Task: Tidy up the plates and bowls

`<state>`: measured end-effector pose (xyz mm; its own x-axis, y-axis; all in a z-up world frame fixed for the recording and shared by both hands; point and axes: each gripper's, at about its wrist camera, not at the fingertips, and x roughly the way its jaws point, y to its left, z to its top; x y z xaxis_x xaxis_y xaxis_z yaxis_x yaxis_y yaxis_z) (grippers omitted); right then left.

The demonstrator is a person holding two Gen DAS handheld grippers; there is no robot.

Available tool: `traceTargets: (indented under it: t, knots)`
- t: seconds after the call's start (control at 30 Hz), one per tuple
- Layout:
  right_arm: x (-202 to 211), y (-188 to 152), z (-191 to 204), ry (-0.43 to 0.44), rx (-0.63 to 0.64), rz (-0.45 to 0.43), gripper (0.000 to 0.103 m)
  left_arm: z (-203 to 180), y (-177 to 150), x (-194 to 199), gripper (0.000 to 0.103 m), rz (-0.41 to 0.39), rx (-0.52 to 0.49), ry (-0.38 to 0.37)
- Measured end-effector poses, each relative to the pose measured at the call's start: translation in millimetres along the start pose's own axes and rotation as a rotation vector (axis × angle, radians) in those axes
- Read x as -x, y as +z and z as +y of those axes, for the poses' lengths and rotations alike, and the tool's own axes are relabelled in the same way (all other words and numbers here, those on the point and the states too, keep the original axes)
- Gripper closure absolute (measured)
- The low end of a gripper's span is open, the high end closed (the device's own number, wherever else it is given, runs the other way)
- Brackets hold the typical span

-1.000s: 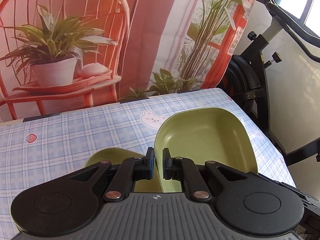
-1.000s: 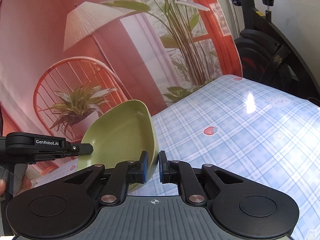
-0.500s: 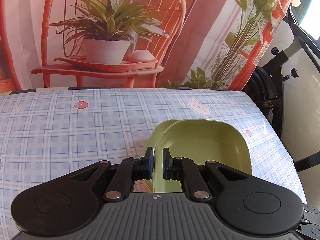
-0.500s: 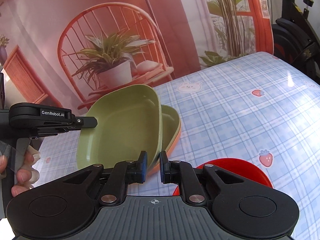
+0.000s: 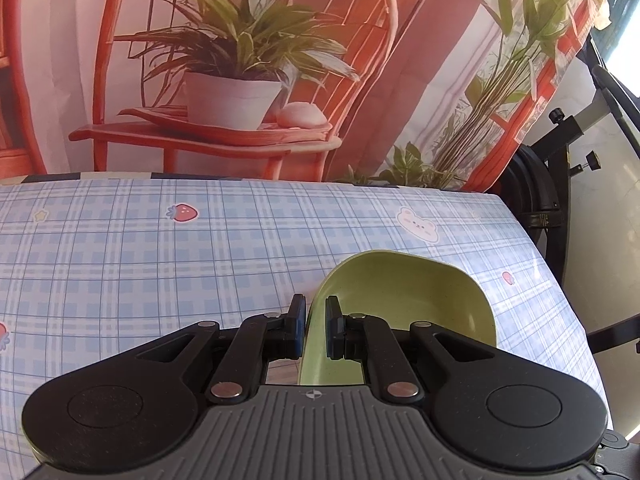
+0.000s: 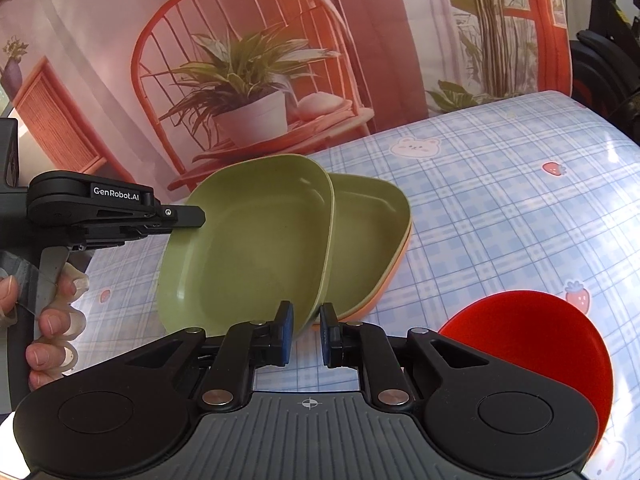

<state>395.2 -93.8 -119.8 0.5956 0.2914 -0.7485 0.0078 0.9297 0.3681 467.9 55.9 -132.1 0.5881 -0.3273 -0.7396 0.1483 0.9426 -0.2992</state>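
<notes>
1. Blue checked cloth is seen covering the worktop.
2. A green plate is gripped, tilted, at its left rim by the left gripper.
3. Its near rim is clamped between the right gripper fingers.
4. A stacked green plate lies just behind; a red plate sits right.

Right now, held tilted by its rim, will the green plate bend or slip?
Probably stiff: the green plate shows no sag though the left tool pinches only its rim. Its smooth surface might slip if the pinch loosens.
</notes>
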Motion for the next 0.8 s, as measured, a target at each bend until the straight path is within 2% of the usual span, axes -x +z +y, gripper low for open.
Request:
traceTargets:
  t: [0.13, 0.3, 0.53, 0.8]
  knots:
    - [-3, 3, -9, -0.009, -0.045, 0.001, 0.09, -16, 8, -15, 0.093, 0.012, -0.064, 0.011]
    - [-7, 9, -19, -0.001, -0.116, -0.004, 0.089, -20, 19, -30, 0.093, 0.017, -0.058, -0.008]
    - [-15, 14, -22, -0.009, -0.129, -0.006, 0.089, -28, 26, -53, 0.093, 0.036, -0.081, 0.016]
    - [-19, 14, -28, -0.028, -0.145, -0.004, 0.088, -28, 25, -61, 0.093, 0.05, -0.072, 0.012]
